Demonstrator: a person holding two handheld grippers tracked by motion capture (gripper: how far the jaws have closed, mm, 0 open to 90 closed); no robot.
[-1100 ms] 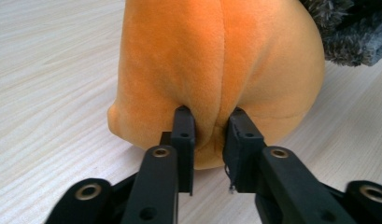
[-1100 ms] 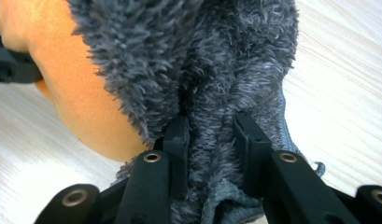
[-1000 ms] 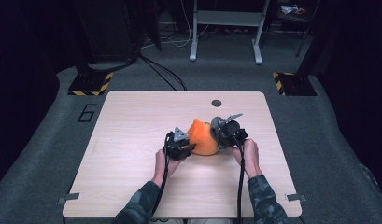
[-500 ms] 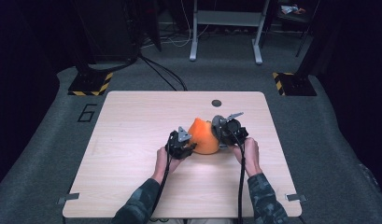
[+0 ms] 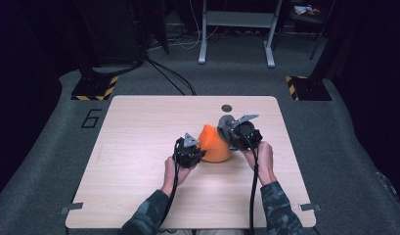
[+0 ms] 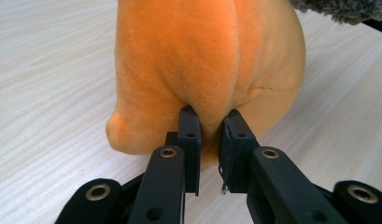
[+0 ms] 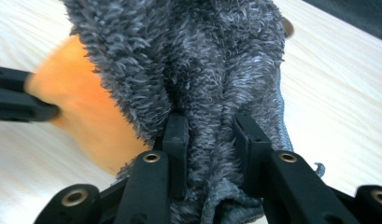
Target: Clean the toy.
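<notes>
An orange plush toy [image 5: 214, 144] lies mid-table with a grey fuzzy part [image 5: 225, 122] at its far right side. My left gripper [image 5: 201, 152] meets the toy's near left side. Its jaws have just been closing, and in the left gripper view my left gripper [image 6: 209, 121] pinches a fold of the orange plush [image 6: 202, 56]. My right gripper [image 5: 230, 130] comes from the right. In the right gripper view my right gripper [image 7: 208, 123] is shut on the grey fuzzy fabric [image 7: 198, 56], with the orange plush [image 7: 86, 112] behind it.
The light wooden table [image 5: 139, 127] has a small dark round mark [image 5: 227, 107] near its far edge. Beyond it are a grey floor mat marked 6 [image 5: 91, 118], two black and yellow striped bases [image 5: 92, 89] [image 5: 307, 88], and white frame legs [image 5: 203, 34].
The left jaws have closed onto the orange plush. The right gripper has risen a little with the grey fabric, and the toy now stands taller and more peaked.
</notes>
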